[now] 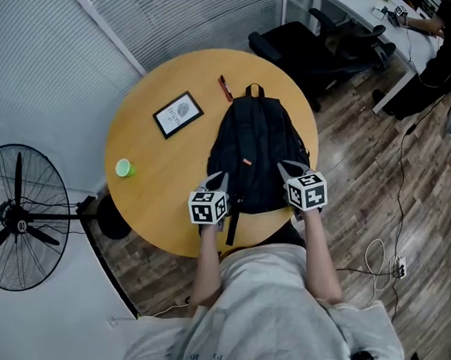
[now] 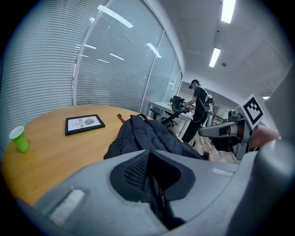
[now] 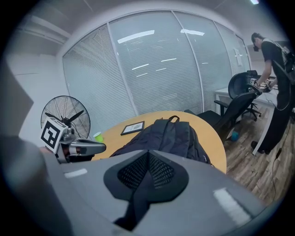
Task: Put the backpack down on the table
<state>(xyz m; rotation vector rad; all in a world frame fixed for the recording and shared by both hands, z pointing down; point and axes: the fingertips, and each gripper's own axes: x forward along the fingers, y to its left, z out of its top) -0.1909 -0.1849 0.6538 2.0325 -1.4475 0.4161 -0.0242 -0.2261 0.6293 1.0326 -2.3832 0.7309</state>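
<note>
A black backpack [image 1: 255, 150] lies flat on the round wooden table [image 1: 150, 200], its top handle pointing away from me. My left gripper [image 1: 214, 181] is at its near left corner and my right gripper [image 1: 290, 171] at its near right corner. In the left gripper view the jaws of the left gripper [image 2: 150, 170] are shut with a black strap pinched between the pads, and the backpack [image 2: 147, 133] lies just ahead. The right gripper [image 3: 148, 173] is likewise shut on a black strap that hangs down from its pads, with the backpack [image 3: 170, 136] beyond. One strap end [image 1: 231, 222] dangles over the table's near edge.
On the table's left half lie a framed picture [image 1: 178, 114], a green cup [image 1: 124, 168] and a red pen [image 1: 226, 88]. A standing fan [image 1: 16, 217] is on the floor at the left. A black office chair [image 1: 314, 42] and a person at a desk are at the back right.
</note>
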